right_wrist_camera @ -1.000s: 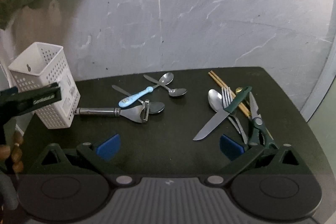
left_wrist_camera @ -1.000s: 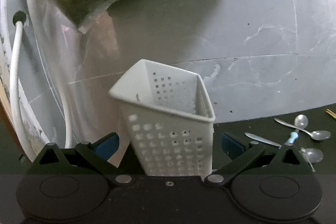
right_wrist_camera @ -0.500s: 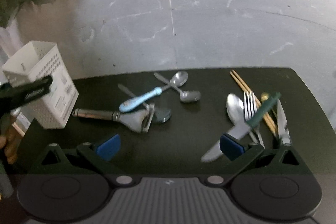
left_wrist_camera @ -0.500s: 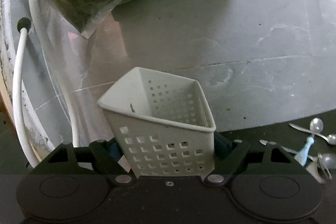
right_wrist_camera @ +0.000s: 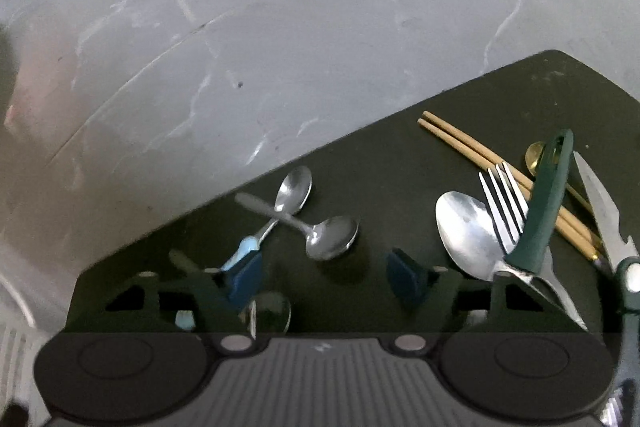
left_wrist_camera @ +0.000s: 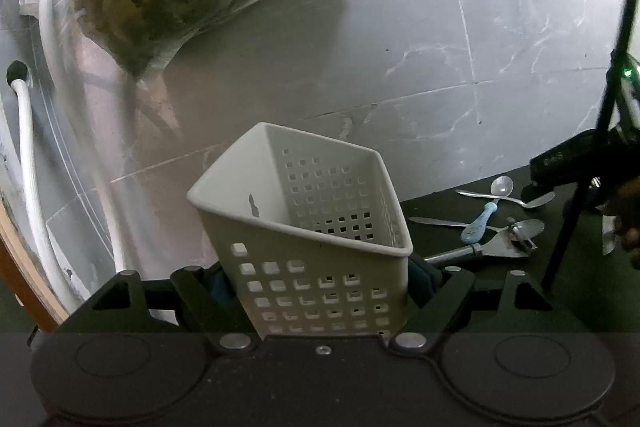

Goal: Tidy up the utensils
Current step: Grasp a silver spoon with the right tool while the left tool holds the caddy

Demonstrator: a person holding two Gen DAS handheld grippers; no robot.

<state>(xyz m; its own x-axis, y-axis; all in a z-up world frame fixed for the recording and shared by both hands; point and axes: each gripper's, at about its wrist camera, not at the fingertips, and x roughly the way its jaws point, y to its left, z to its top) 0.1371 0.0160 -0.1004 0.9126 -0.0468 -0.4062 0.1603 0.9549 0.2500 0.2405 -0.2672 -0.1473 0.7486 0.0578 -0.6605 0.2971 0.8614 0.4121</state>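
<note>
left gripper point(left_wrist_camera: 320, 279): clamped on both side walls of the white basket point(left_wrist_camera: 308, 227), low centre of left wrist view; holder sits tilted, open top toward upper right.
right gripper point(right_wrist_camera: 324, 279): jaws spread wide, nothing between them, low over the dark mat point(right_wrist_camera: 400, 163).
step in hand (judgement): right side going for 1 small spoon point(right_wrist_camera: 330, 237) while left steadies the holder.
how to do it well (judgement): straddle 1 handle only; the 2 small spoons cross, so close on the free end, not the crossing. Keep blue pads clear of the blue-handled spoon point(right_wrist_camera: 248, 247) touching the left pad. Hold basket mouth upward so drops land inside.
basket look: white plastic, square-hole perforations, tapered, empty as far as visible.
utensils, right of right wrist view: big spoon point(right_wrist_camera: 466, 231), fork point(right_wrist_camera: 506, 203), green-handled knife point(right_wrist_camera: 548, 195), chopsticks point(right_wrist_camera: 460, 139), scissors point(right_wrist_camera: 608, 215), overlapping in 1 pile.
peeler point(left_wrist_camera: 480, 251): just right of basket, left wrist view.
progress (judgement): early, nothing in basket.
</note>
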